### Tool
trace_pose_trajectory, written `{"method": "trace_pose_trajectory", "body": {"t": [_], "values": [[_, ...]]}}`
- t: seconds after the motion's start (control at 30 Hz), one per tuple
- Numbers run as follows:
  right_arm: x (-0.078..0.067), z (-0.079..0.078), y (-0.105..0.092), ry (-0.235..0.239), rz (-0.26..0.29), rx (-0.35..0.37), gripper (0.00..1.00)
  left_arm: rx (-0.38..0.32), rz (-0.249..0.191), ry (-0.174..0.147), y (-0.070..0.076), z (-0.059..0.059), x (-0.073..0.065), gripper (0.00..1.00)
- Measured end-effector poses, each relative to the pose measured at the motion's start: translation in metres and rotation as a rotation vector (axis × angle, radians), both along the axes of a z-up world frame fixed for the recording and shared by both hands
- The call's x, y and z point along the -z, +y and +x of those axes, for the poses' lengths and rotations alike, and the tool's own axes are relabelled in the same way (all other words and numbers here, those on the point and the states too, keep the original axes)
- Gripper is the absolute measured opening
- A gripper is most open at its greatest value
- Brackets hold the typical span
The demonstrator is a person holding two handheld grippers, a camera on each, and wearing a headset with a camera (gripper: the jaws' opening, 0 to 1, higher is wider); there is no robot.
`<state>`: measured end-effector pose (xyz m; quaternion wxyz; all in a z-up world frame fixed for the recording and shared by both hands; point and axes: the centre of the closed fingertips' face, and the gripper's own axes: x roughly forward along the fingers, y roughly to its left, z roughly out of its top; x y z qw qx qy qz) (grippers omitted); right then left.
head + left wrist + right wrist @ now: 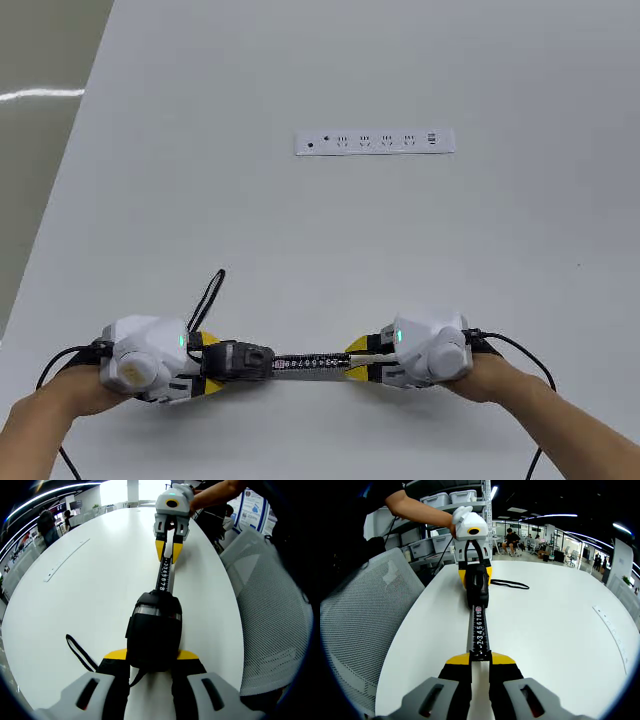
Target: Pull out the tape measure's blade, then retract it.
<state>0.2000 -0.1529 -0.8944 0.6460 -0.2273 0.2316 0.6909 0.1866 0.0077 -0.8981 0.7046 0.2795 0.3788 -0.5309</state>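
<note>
**Blade drawn out between two clenched grippers**

The left gripper is clenched on the rear of the black, chunky plastic-cased tape measure, one yellow-tipped jaw against each side of the case. The right gripper faces it, jaws pinched together on the free end of the narrow dark blade with white numerals. The blade runs straight and flat from the mouth of the case to the right gripper's yellow tips. Digits from 2 up to about 9 can be read along the exposed length.

In the head view the two grippers point at each other along the near edge of the plain white table. The tape measure sits just beside the left gripper's tips, low over the table surface; whether it touches the table I cannot tell. A thin black wrist strap loops away from the case and lies on the table behind the left gripper. A hand holds each gripper, with a black cable trailing from each.

Well apart, farther across the table, a long white power strip lies flat. Beside the table edge stands a grey mesh-backed chair.
</note>
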Motion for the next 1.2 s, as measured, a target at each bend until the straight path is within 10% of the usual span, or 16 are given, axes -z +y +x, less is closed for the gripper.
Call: {"method": "trace_pose_trajectory", "body": {"t": [1.2], "values": [[0.001, 0.002, -0.017, 0.012, 0.002, 0.01, 0.09, -0.001, 0.006, 0.008, -0.002, 0.0, 0.001, 0.28]]}}
